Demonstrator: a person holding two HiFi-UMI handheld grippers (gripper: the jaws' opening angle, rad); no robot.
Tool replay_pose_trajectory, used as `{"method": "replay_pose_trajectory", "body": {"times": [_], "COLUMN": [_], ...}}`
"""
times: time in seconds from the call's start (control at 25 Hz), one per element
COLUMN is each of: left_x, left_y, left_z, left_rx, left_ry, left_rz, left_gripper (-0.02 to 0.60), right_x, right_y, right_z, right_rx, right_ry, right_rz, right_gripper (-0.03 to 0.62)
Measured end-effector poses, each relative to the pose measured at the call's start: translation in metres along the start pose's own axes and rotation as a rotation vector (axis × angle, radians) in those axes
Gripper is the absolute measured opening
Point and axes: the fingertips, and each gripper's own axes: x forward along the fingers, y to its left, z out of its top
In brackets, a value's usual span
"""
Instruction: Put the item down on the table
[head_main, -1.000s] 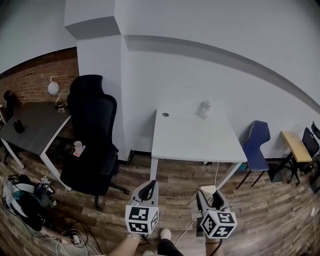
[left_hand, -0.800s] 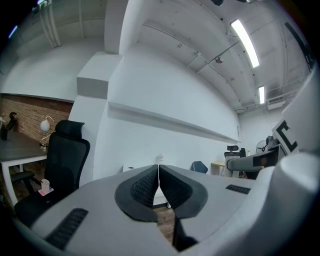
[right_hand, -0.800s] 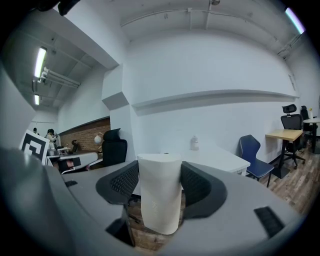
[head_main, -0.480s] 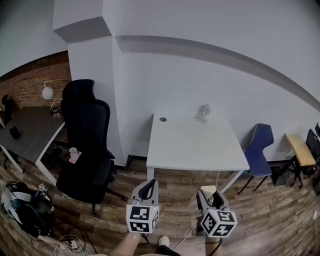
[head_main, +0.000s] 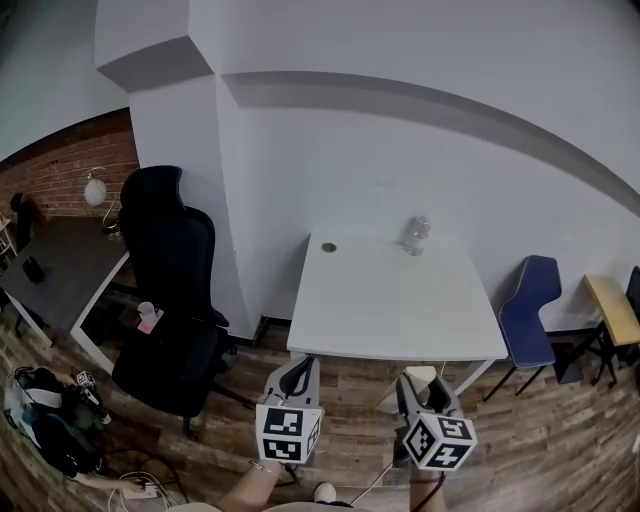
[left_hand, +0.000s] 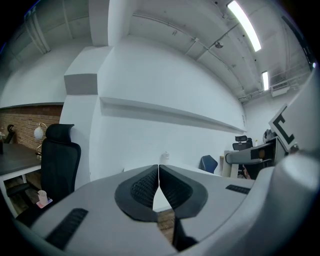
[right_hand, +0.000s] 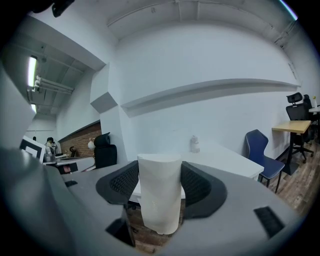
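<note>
Fingers (right_hand: 200, 186) of the right gripper (head_main: 420, 385) were clamped on the white cylindrical item (right_hand: 159, 195), held upright short of the table (head_main: 395, 300). The left gripper (head_main: 293, 378) had its jaws pressed together on nothing. Compared with a second before, the table's near edge had drawn closer to both grippers, so the approach looked nearly done and the setting-down not begun. A clear bottle (head_main: 415, 235) stood at the table's far edge.

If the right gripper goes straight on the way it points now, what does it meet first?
Probably the white table, whose near edge lies ahead of the right gripper and the white item it holds. Height is unclear; it may pass above.
</note>
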Motion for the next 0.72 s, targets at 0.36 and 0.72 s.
{"method": "replay_pose_trajectory", "body": {"times": [0.36, 0.72], "left_x": [0.048, 0.079], "left_y": [-0.006, -0.008], "left_z": [0.003, -0.006], "left_rx": [-0.027, -0.002], "left_ry": [0.008, 0.061], "left_rz": [0.034, 0.063], "left_gripper": [0.021, 0.021], "right_x": [0.040, 0.068], "right_y": [-0.031, -0.066], "right_z": [0.020, 0.017], "right_rx": [-0.029, 0.007], "right_ry": [0.009, 0.031], "right_rz": [0.027, 0.034], "right_gripper": [0.285, 0.285]}}
